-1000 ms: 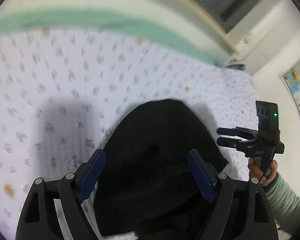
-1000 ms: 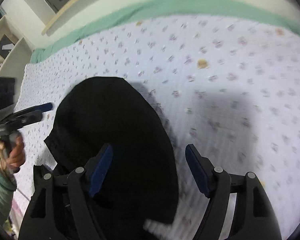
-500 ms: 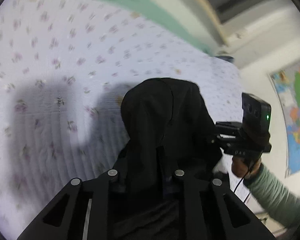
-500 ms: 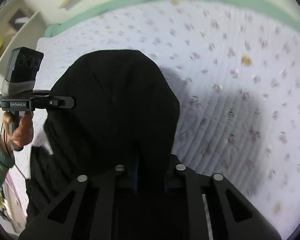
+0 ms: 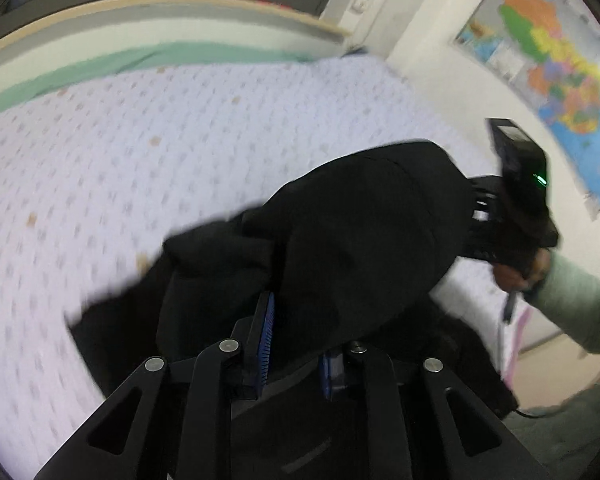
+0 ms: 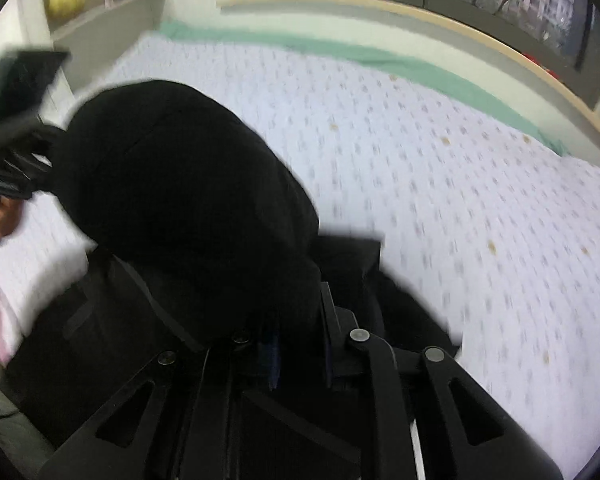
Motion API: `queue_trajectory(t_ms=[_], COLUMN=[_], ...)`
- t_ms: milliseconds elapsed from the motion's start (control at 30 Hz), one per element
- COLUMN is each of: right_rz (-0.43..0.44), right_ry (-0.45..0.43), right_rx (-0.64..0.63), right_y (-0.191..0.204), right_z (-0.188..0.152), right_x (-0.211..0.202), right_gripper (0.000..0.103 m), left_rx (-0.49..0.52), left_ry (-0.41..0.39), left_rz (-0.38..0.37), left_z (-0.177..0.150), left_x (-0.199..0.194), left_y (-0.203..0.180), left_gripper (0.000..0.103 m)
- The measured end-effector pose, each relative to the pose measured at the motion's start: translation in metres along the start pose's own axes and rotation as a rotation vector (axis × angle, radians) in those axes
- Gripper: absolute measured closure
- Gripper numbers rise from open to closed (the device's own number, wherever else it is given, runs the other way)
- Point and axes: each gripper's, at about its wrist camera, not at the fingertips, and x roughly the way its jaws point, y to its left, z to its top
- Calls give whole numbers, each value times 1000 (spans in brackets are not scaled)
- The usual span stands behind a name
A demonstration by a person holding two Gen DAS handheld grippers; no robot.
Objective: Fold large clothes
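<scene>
Black garment (image 5: 352, 240) pinched by both grippers — tilted downward.

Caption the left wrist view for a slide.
Left gripper shut on the black garment, lifting it over the floral bedspread.

Matt black cloth garment (image 5: 360, 232); quilted cotton bedspread (image 5: 140, 152)

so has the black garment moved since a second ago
Yes. The black garment, pinched in the left gripper and right gripper, has lifted off the floral bedspread, its top now nearer the green sheet edge.
</scene>
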Motion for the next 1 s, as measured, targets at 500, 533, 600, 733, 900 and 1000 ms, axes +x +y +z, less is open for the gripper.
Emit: queue_trajectory(t_ms=[500, 533, 600, 733, 900, 1000], right_rz=[145, 166, 194, 206, 133, 89], right_ry=[60, 17, -57, -4, 210, 269], right_rx=[312, 321, 334, 352, 300, 285], right_y=[8, 8, 13, 48, 74, 84], right_z=[-84, -70, -38, -1, -31, -52], right_x=[-35, -42, -47, 10, 106, 138], right_gripper=[53, 41, 32, 32, 36, 37], left_rx=[-307, -306, -312, -337, -406, -477], left_ry=[35, 0, -86, -95, 131, 284], left_rz=[62, 42, -34, -133, -85, -23], left_z=[-117, -109, -82, -48, -72, -100], left_x=[-37, -46, -64, -41, 44, 94], left_y=[-4, -5, -10, -14, 1, 18], left_gripper=[82, 82, 74, 60, 65, 66])
